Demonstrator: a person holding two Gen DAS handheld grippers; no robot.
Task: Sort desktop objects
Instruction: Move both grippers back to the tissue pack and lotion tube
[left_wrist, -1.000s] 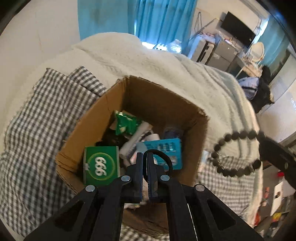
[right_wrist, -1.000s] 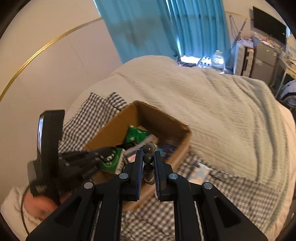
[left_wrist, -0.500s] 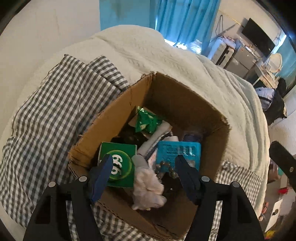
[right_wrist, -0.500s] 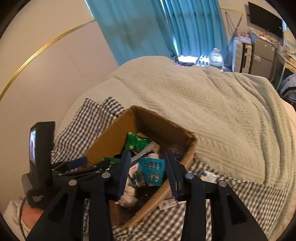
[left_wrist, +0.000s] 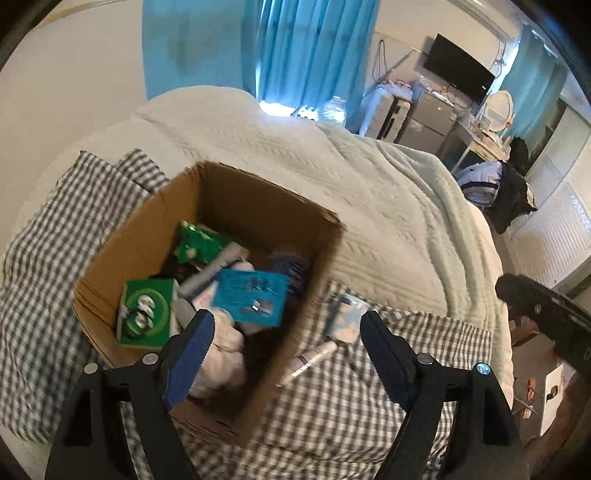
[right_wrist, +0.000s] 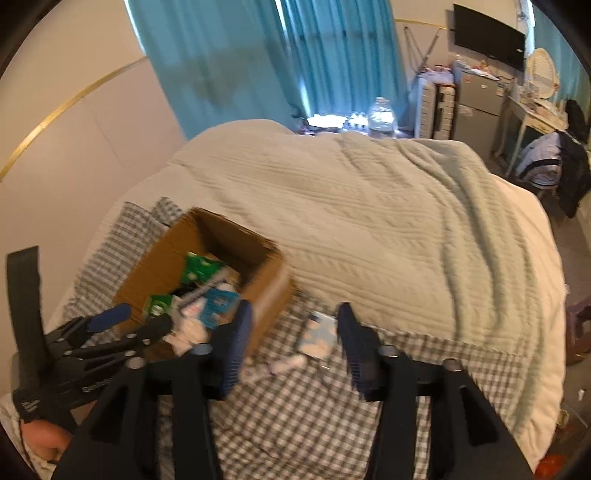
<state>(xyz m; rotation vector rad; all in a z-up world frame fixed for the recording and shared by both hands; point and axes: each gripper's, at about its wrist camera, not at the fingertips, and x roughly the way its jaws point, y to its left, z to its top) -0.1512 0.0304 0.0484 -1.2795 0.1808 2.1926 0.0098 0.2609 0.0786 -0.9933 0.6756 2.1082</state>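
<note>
Both my grippers are empty, fingers spreading wider: the left gripper (left_wrist: 286, 332) hangs over the brown cardboard box (left_wrist: 236, 192), the right gripper (right_wrist: 293, 334) over the grey checked cloth (right_wrist: 424, 373) on the bed. Left to sort, I judge: a small flat pale-blue printed packet (right_wrist: 319, 334) and a slim white tube (right_wrist: 286, 365), both just beside the box. The packet looks light and floppy, so I'd pinch its free edge; the tube may roll, so take it mid-body. The box wall crowds the left side.
</note>
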